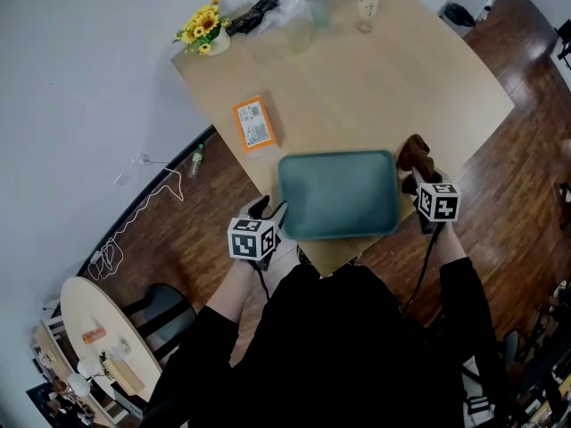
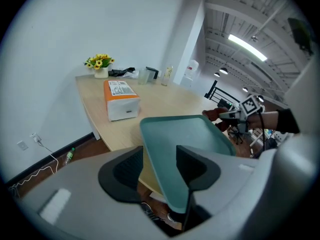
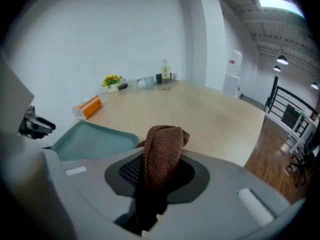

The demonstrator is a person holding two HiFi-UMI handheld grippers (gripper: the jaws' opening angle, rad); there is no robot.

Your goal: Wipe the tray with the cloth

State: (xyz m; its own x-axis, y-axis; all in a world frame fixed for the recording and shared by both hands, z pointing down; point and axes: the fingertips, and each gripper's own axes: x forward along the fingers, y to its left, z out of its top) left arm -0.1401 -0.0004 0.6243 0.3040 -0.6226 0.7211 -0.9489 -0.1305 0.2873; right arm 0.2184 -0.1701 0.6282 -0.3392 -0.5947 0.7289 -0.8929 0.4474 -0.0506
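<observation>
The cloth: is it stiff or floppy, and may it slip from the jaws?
Probably floppy: the cloth bends over itself above the right gripper. Its coarse weave should hold against slipping. It is a small bundle, so likely light.

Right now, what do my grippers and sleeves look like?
The left gripper and right gripper have light grey bodies with black ribbed pads. Each carries a white cube printed with black square markers and trails a thin black cable. Your long sleeves are black.
</observation>
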